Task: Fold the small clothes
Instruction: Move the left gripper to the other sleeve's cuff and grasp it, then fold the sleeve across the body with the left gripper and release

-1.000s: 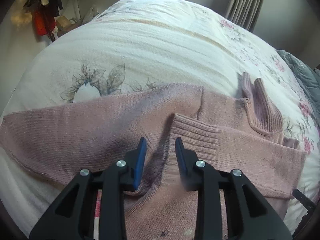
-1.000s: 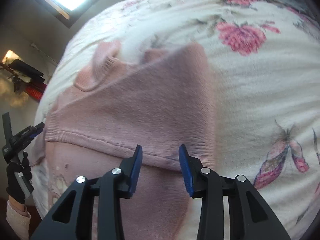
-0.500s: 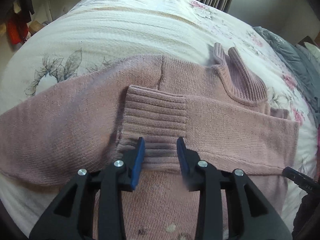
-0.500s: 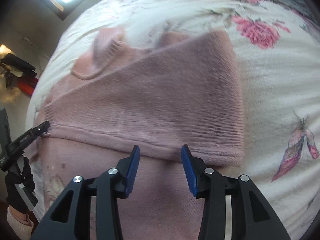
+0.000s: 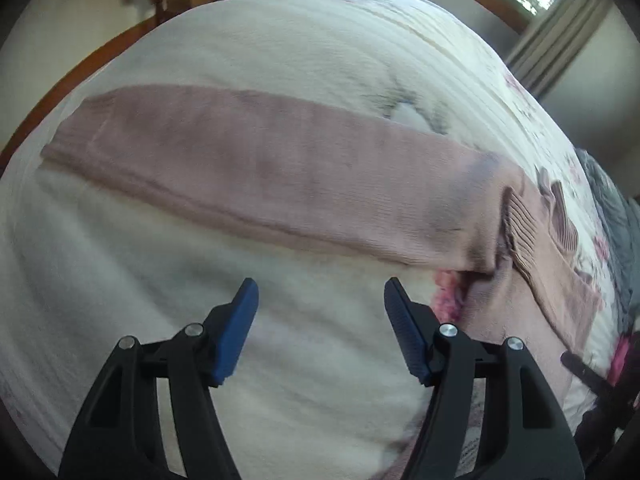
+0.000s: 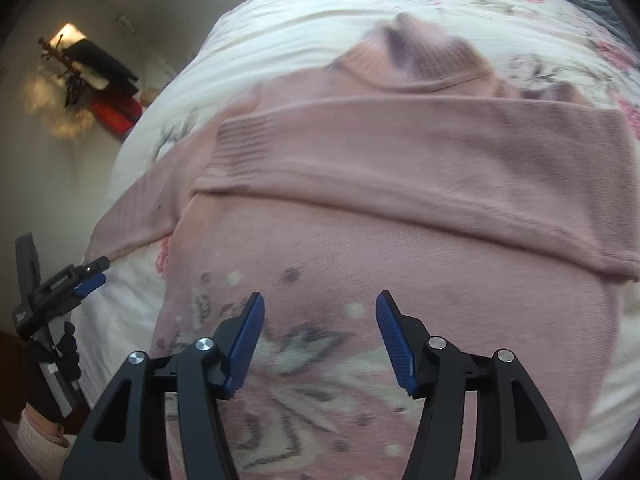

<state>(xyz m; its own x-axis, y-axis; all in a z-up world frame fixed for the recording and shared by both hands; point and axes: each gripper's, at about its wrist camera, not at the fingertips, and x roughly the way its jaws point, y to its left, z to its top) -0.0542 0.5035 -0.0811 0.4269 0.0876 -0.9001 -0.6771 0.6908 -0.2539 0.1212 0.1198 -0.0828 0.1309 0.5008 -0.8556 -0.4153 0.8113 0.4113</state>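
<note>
Pink sweater [image 6: 400, 184] flat on bed [image 5: 280, 32] — both claws gaping, empty.

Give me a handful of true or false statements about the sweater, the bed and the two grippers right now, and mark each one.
1. The pink sweater lies on a bed with a floral cover. True.
2. The left gripper is clamped on a sleeve. False: it is open and holds nothing, over the bare cover.
3. One sleeve is folded across the chest of the sweater. True.
4. The other sleeve is also folded in. False: it lies stretched out flat to the side.
5. The right gripper is open above the sweater's lower front. True.
6. The sweater's collar is tucked out of sight. False: the ribbed collar shows at the top.
</note>
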